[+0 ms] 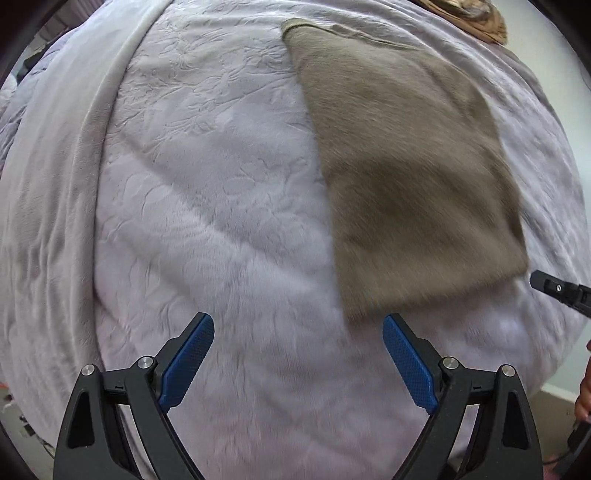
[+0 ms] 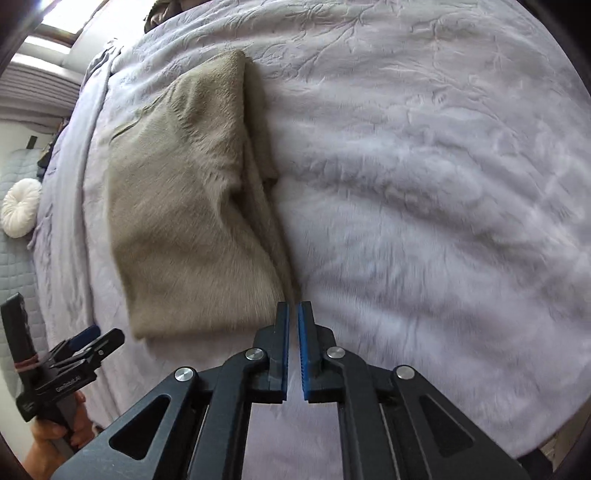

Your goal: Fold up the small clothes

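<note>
A folded taupe fuzzy garment lies flat on a pale lilac bedspread. In the left wrist view my left gripper hangs open above the bedspread, just short of the garment's near corner, with nothing between its blue pads. In the right wrist view the garment lies to the left with its layered fold edge on the right side. My right gripper is shut and holds nothing, its tips just off the garment's near right corner. The left gripper shows at the lower left, in a hand.
The embossed bedspread spreads wide to the right. A grey quilted seat with a round white cushion stands beyond the bed's left edge. A brown patterned item lies at the far top. The right gripper's tip pokes in at the right.
</note>
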`<action>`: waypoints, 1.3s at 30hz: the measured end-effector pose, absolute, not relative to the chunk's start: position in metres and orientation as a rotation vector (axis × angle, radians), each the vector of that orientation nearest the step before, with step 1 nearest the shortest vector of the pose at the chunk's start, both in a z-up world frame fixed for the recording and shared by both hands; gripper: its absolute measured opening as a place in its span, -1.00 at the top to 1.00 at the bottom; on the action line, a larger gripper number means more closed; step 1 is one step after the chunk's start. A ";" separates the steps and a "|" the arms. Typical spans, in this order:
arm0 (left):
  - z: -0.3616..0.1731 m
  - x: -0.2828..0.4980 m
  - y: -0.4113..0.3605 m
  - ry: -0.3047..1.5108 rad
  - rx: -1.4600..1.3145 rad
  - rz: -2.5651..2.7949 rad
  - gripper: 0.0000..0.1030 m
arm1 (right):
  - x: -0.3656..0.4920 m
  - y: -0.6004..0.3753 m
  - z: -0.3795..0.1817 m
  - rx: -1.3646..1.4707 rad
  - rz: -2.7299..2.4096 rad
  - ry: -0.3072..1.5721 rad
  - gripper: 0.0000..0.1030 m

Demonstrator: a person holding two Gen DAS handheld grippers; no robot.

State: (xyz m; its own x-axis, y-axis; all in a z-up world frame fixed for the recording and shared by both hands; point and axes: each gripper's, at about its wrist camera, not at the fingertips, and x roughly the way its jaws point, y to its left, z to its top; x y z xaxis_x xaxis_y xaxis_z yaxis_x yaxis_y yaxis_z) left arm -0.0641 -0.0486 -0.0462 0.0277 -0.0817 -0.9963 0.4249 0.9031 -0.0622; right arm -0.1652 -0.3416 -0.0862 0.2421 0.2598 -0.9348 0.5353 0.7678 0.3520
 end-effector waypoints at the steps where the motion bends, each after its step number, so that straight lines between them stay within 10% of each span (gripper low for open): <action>1: -0.043 -0.070 -0.048 1.502 0.293 -0.407 -0.81 | -0.171 -0.339 -0.082 0.719 -0.202 1.358 0.85; 7: -0.029 -0.103 -0.048 1.536 0.312 -0.439 -0.81 | -0.168 -0.296 -0.076 0.651 -0.126 1.437 0.30; 17: -0.013 -0.097 -0.041 1.510 0.249 -0.403 -1.00 | -0.170 -0.262 -0.077 0.608 -0.050 1.515 0.11; 21: -0.017 -0.096 -0.049 1.519 0.286 -0.373 -1.00 | -0.165 -0.262 -0.070 0.561 -0.065 1.501 -0.41; 39: -0.029 -0.108 -0.040 1.577 0.299 -0.322 -1.00 | -0.167 -0.260 -0.081 0.543 -0.037 1.554 -0.44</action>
